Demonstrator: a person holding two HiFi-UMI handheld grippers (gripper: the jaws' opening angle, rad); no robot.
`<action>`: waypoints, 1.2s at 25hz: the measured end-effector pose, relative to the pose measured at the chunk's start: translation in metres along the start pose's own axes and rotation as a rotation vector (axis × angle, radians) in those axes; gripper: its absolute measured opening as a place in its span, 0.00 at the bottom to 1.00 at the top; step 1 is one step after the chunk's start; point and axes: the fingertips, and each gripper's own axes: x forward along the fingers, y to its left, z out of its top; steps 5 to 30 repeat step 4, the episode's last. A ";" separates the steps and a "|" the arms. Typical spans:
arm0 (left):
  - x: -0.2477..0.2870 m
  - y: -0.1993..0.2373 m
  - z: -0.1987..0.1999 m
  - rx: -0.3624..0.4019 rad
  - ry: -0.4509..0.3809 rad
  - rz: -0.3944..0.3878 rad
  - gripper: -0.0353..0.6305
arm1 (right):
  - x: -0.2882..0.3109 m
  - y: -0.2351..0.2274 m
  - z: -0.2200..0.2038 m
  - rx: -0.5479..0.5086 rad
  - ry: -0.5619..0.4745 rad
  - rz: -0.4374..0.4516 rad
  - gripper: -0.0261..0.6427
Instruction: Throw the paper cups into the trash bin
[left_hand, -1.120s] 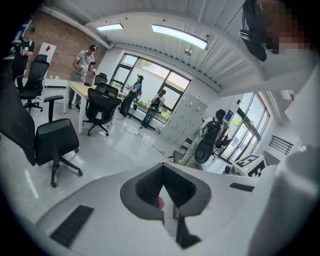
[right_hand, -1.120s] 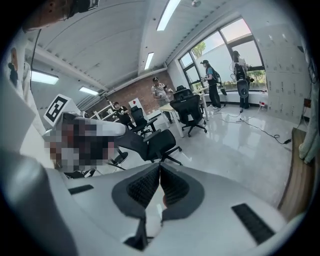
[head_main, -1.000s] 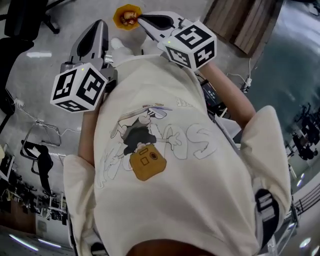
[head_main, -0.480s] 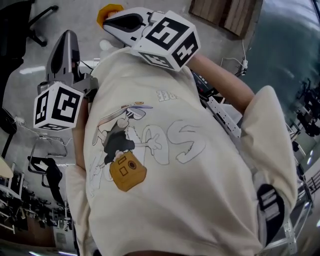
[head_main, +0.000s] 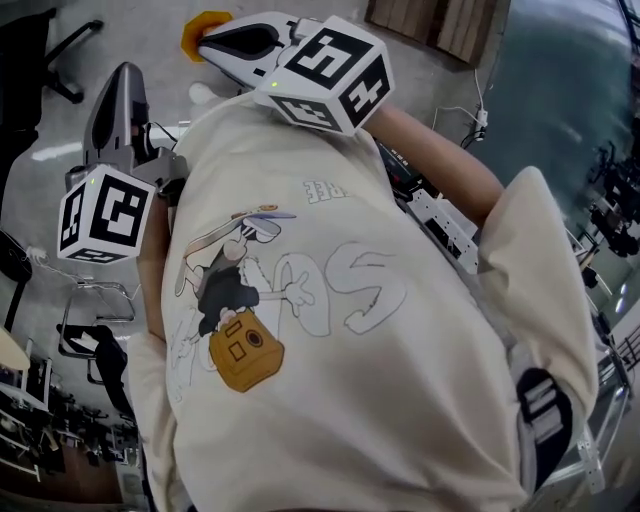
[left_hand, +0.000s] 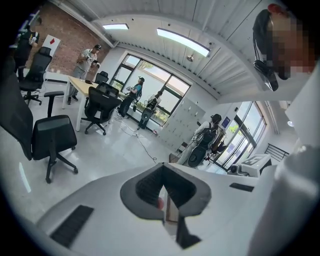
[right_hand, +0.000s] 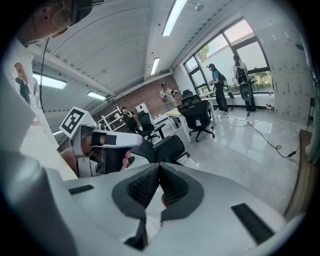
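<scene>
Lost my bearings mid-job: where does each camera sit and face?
Head view: on the person's head, steeply down over their cream T-shirt to the floor; left gripper and right gripper show.
Left gripper view: on the left gripper, along its shut jaws, toward office chairs and windows.
Right gripper view: on the right gripper, along its shut jaws, toward the left gripper.
Both gripper views show the windows.

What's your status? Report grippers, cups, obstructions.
Left gripper shut, empty; right gripper shut, empty. No paper cups in view. Orange round thing on floor beyond right gripper. Shirt fills head view.
</scene>
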 end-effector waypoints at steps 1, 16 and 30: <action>0.000 -0.001 0.001 -0.005 -0.007 0.000 0.06 | -0.001 0.001 0.001 -0.004 0.001 0.001 0.05; -0.003 -0.003 0.002 -0.014 -0.017 0.007 0.06 | -0.006 0.003 0.001 -0.018 0.006 0.005 0.05; -0.003 -0.003 0.002 -0.014 -0.017 0.007 0.06 | -0.006 0.003 0.001 -0.018 0.006 0.005 0.05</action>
